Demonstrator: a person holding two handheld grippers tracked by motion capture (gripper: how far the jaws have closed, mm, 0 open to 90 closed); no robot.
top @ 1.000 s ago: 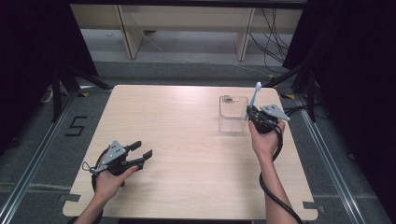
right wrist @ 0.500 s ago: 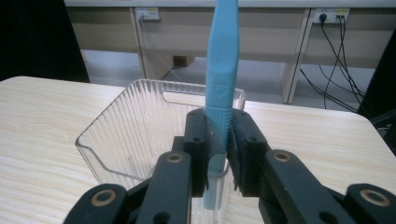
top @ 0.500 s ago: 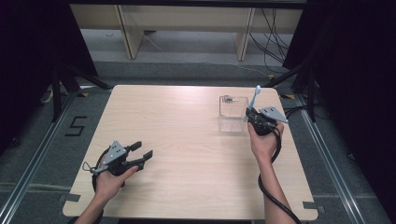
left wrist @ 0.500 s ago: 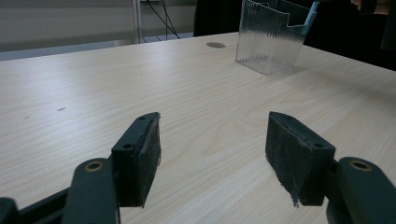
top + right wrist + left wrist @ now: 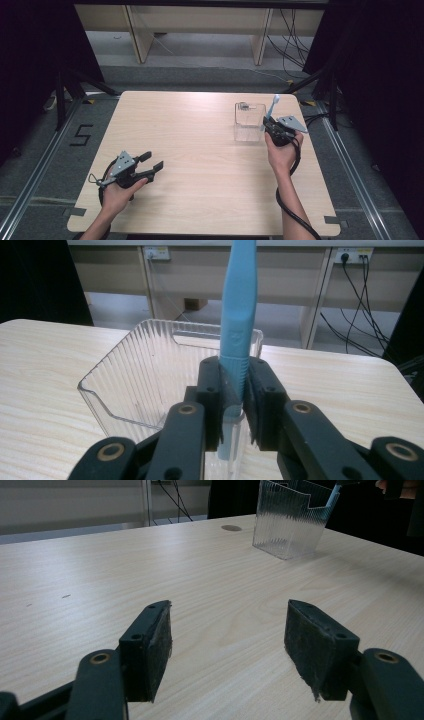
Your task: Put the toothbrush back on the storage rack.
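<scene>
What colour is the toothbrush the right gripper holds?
Light blue toothbrush, clearest in the right gripper view.

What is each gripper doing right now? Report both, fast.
Left gripper: open, jaws apart, nothing between them.
Right gripper: shut on the blue toothbrush, held upright at the clear ribbed container.

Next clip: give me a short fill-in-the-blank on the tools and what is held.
1. The right tool is shut on a light ____ toothbrush.
2. The toothbrush stands over a clear, ribbed ____ on the table.
3. The left tool has its jaws ____, with nothing between them.

Missing words: blue; bin; open
</scene>
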